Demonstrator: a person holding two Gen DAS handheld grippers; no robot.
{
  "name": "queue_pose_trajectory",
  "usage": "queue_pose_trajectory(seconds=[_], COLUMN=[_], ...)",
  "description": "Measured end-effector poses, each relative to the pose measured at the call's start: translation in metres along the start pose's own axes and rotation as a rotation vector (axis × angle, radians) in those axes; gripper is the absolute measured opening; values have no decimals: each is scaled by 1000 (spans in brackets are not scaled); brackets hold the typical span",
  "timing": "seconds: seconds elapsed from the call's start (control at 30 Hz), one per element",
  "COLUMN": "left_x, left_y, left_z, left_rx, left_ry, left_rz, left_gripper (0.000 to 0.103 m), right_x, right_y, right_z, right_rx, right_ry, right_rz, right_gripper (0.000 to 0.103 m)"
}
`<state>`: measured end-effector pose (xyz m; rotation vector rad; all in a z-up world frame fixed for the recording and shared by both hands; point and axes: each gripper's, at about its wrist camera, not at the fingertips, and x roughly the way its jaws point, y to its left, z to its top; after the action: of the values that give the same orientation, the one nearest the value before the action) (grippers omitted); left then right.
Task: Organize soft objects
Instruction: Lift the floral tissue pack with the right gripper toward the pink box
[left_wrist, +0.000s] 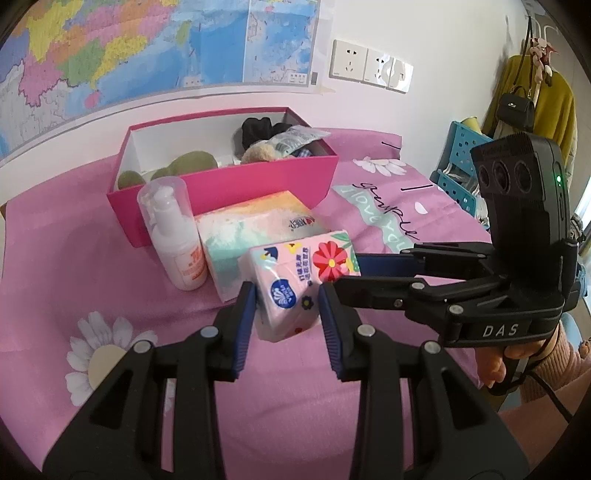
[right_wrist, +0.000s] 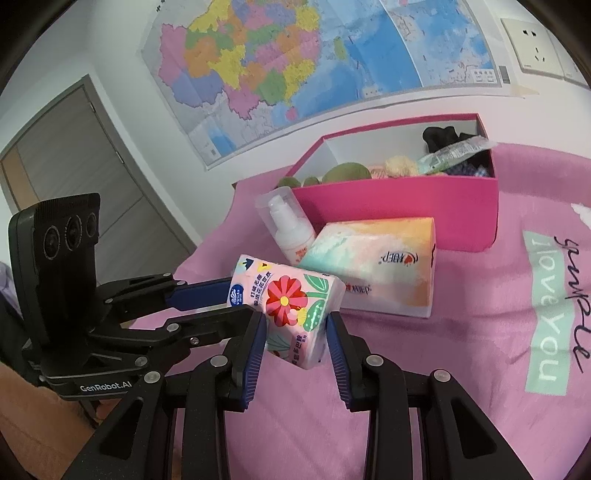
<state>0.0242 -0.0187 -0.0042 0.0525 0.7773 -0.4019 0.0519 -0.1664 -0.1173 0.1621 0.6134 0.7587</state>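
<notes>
A small pink tissue pack with a red flower (left_wrist: 295, 284) (right_wrist: 291, 310) sits tilted on the pink bed, leaning on a larger pastel tissue pack (left_wrist: 255, 236) (right_wrist: 376, 266). My left gripper (left_wrist: 287, 314) straddles one end of the small pack, its blue pads touching the pack's sides. My right gripper (right_wrist: 295, 343) straddles the other end, pads against it; its fingers (left_wrist: 373, 288) reach in from the right in the left wrist view. A pink box (left_wrist: 236, 188) (right_wrist: 406, 206) behind holds green plush pieces, a beige plush, black fabric and a packet.
A white pump bottle (left_wrist: 177, 240) (right_wrist: 291, 232) stands left of the larger pack, in front of the box. The bedsheet (left_wrist: 295, 387) has daisy prints and lettering. A blue rack (left_wrist: 461, 166) and hanging clothes stand at the right; a map covers the wall.
</notes>
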Motion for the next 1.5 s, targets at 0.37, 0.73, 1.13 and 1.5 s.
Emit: queue_pose_trajectory(seconds=[0.37,0.73,1.13,1.5], left_x=[1,2,4,6], left_y=[-1,0,0,4], left_z=[9,17,28,38], left_rx=[11,22,30,34], left_ry=[-23,-47,-72,-94], left_rz=[7,18,21,22], left_gripper=[37,37,37,37], right_x=[-9,-12,-14,-13], right_y=[1,0,-2,-2], right_z=[9,19,30,41], right_rx=[-16,-23,-38,-59], right_ry=[-35,-60,-80,-98], right_rz=[-11,-13,-24,-33], right_gripper=[34,34,34,34])
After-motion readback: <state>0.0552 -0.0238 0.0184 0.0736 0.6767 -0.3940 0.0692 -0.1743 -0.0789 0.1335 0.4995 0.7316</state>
